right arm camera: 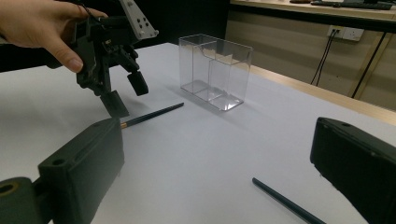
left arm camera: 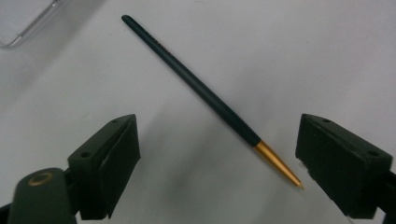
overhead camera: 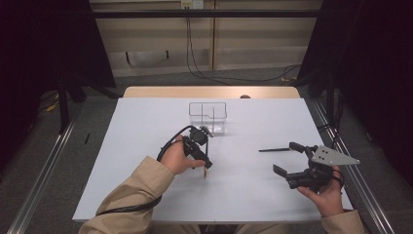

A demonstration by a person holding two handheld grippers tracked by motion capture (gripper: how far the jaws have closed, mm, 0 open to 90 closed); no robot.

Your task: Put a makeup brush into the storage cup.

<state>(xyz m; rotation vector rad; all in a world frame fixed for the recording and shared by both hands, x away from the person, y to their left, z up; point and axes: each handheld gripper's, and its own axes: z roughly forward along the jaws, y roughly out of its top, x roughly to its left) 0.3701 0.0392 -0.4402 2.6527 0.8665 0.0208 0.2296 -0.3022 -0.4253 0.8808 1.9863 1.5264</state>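
i hold the left gripper (overhead camera: 205, 165) low over the white table (overhead camera: 146, 146), a bit left of the middle. its jaws are open, one on each side of a dark green pen (left arm camera: 196, 86) with a gold tip. the pen lies flat on the table between the jaws and the pads do not touch it. the gold tip is close to one jaw. in the right gripper view the left gripper (right arm camera: 122, 93) hangs over the gold end of the pen (right arm camera: 154, 113), with one jaw almost on the table.

a clear plastic box (overhead camera: 208, 118) with parts inside stands just past the pen, on the far side.

the right gripper (overhead camera: 285, 158) is near the right edge of the table. its jaws are wide open and hold nothing. a second dark pen (overhead camera: 274, 149) lies on the table near its far jaw.
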